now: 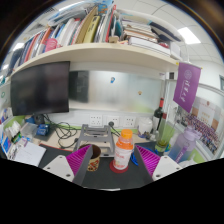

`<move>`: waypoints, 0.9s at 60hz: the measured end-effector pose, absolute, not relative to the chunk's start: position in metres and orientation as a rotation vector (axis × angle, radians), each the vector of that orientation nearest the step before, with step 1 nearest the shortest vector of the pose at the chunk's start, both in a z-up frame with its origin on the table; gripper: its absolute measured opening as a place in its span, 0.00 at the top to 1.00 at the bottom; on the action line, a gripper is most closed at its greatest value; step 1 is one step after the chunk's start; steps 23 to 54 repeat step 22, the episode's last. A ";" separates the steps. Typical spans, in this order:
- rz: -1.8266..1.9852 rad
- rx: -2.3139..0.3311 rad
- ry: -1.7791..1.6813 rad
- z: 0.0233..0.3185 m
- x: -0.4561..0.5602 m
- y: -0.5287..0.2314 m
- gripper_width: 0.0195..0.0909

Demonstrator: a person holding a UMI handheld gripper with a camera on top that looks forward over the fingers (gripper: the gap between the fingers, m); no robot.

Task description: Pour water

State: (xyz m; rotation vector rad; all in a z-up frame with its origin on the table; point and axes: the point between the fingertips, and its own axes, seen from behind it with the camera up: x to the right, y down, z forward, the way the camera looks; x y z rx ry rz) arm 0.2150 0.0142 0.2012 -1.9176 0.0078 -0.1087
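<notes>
Gripper (112, 165) open, orange-capped bottle (122, 153) standing upright between its fingers, cap up

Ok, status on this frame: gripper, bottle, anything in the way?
Gripper open, holding nothing. Orange-capped bottle upright on the desk, just ahead between the fingers. Snack bag close beside it, near the left finger.

A small clear plastic bottle (122, 152) stood upright on the table (105, 178), just ahead of the tongs (112, 165) and a little toward the right finger. It had a white cap, an orange label round its middle and an orange-red base. It touched neither finger. The tongs were spread wide, the pink pads (78, 160) well apart. Whether it held water could not be told.
</notes>
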 end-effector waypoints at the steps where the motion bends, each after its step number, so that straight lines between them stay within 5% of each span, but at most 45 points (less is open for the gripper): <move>1: -0.110 -1.916 0.008 0.206 0.213 0.012 0.07; 16: -0.134 -1.905 0.092 0.235 0.207 -0.006 0.08; 54: -0.138 -1.915 0.121 0.234 0.204 -0.010 0.08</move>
